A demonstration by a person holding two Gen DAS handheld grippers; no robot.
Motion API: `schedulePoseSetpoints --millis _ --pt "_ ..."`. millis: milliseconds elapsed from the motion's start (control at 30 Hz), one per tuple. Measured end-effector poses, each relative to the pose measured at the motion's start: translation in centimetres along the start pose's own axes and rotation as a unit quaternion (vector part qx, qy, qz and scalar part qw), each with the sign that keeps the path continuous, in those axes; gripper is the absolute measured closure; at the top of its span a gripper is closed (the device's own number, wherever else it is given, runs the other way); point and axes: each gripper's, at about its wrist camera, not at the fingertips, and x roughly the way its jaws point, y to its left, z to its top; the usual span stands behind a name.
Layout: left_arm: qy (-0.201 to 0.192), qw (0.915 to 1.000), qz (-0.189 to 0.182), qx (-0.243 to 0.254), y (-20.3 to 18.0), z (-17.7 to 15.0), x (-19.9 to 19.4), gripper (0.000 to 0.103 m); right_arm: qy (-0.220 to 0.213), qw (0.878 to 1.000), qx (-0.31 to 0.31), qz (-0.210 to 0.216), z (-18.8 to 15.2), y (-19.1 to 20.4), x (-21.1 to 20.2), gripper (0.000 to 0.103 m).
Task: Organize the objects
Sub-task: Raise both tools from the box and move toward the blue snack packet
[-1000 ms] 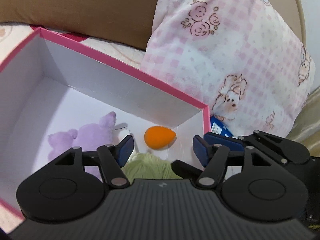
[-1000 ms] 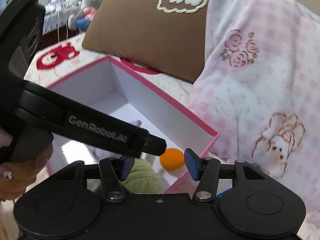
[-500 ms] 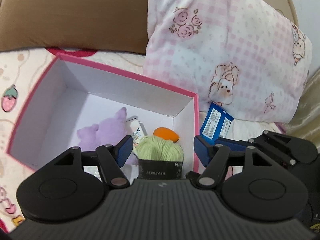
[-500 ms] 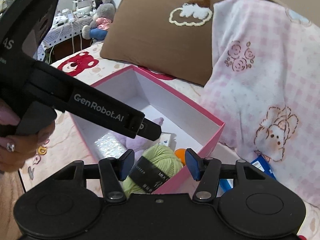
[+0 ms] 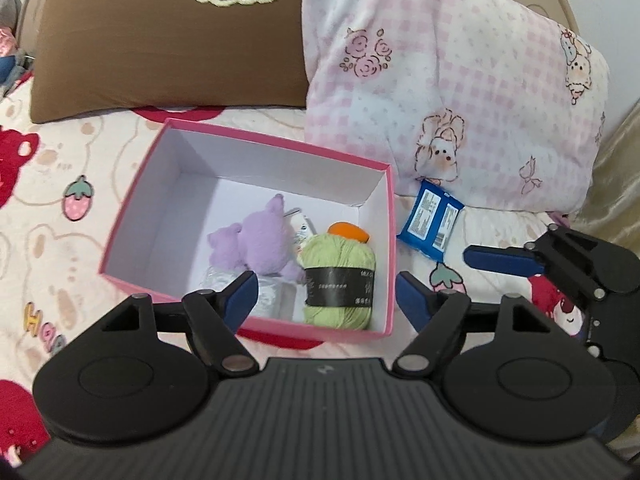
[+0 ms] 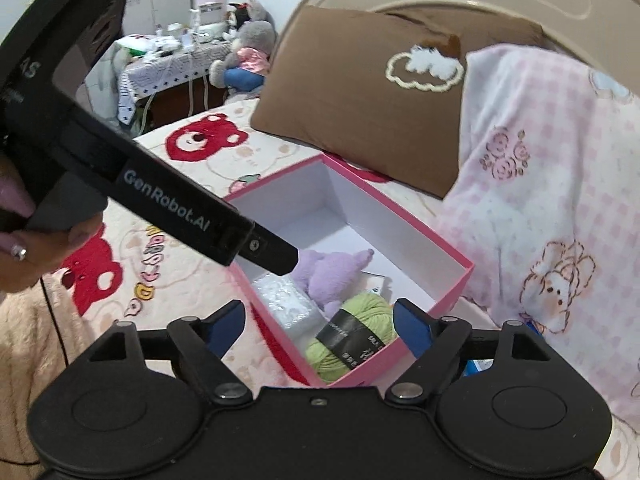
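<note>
A pink box (image 5: 132,200) with white walls sits on the bed; it also shows in the right wrist view (image 6: 460,292). Inside lie a purple plush toy (image 5: 260,244), a green yarn ball (image 5: 340,280), an orange egg-shaped item (image 5: 348,232) and a clear packet (image 5: 216,280). A blue packet (image 5: 432,220) lies on the bed right of the box, against the pink pillow. My left gripper (image 5: 326,292) is open and empty above the box's near edge. My right gripper (image 6: 316,324) is open and empty, also near the box.
A brown pillow (image 5: 160,40) and a pink checked pillow (image 5: 460,80) stand behind the box. The bedsheet (image 5: 48,184) has bear and strawberry prints. A cluttered side table (image 6: 168,56) and a plush toy (image 6: 248,52) stand beyond the bed.
Both grippers have pulled back and up from the box, so the whole box and the blue packet now show. Both stay open and empty.
</note>
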Motion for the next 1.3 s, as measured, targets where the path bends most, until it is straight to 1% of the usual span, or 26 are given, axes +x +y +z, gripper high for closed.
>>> schedulePoseSetpoints --millis 67,133,200,267,433,567,800,1000,1167,1300 --pt "-0.002 1.0000 0.009 -0.002 -0.1 -0.2 -1.0 0.025 -0.002 1.000 0.001 0.008 0.0 0.2 -0.8 0.016" --pt "-0.016 0.9994 0.026 -0.014 -0.4 -0.2 -2.4 0.024 -0.005 1.000 0.002 0.008 -0.1 0.4 -1.7 0.016" --pt "-0.039 0.9992 0.012 -0.008 -0.8 -0.3 -3.9 0.014 -0.008 1.000 0.005 0.010 -0.1 0.4 -2.6 0.016" --pt "-0.043 0.9991 0.007 0.000 -1.3 -0.5 -4.9 0.013 -0.014 1.000 0.011 0.012 -0.1 0.3 -3.5 0.016" --pt "-0.026 0.9995 -0.012 0.015 -2.2 -1.1 -6.2 0.011 -0.013 0.999 0.028 0.018 -0.6 -0.2 -5.7 0.016" --pt "-0.015 0.9995 -0.012 0.025 -2.6 -2.1 -6.6 0.010 -0.003 0.999 0.032 0.014 -1.5 -0.7 -6.9 0.016" --pt "-0.002 0.9991 -0.020 0.038 -3.3 -3.5 -6.4 0.009 0.021 0.999 0.033 -0.011 -3.6 -1.5 -8.3 0.016" --pt "0.010 0.9985 -0.032 0.043 -4.3 -4.2 -5.5 0.009 0.037 0.999 0.023 -0.020 -5.3 -1.6 -9.2 0.016" --pt "0.029 0.9974 -0.041 0.051 -5.6 -5.0 -4.0 0.009 0.044 0.998 0.013 -0.037 -6.6 -2.3 -9.8 0.016" --pt "0.044 0.9960 -0.053 0.056 -6.8 -5.3 -2.5 0.009 0.044 0.998 0.031 -0.045 -7.3 -4.1 -10.1 0.016"
